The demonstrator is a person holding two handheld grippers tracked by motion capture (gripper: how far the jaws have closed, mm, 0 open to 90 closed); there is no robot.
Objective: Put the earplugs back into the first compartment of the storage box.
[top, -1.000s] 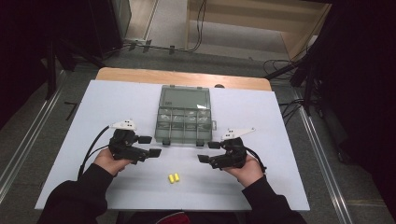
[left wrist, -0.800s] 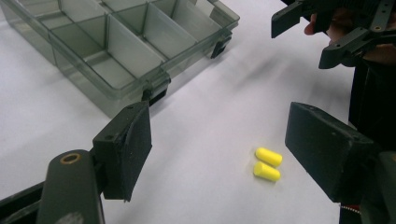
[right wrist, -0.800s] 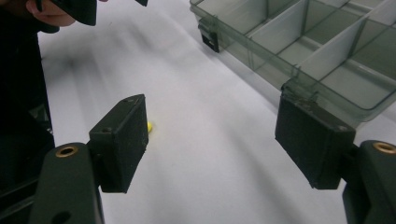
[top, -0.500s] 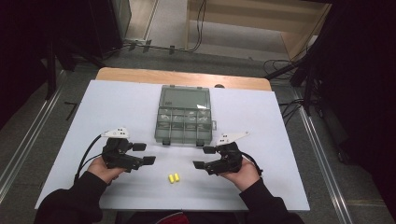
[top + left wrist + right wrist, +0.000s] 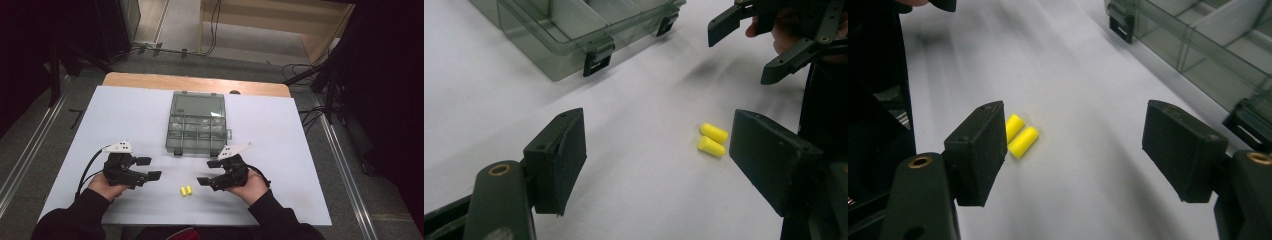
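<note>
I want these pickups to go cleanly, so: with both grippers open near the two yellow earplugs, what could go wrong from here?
1. The two yellow earplugs lie side by side, touching, so a jaw closing on one may well nudge or roll the other away.
2. The left gripper and right gripper face each other across the plugs; reaching together, they could collide.
3. The open compartment box has narrow cells, so a dropped plug might bounce out or land in the wrong one.
</note>
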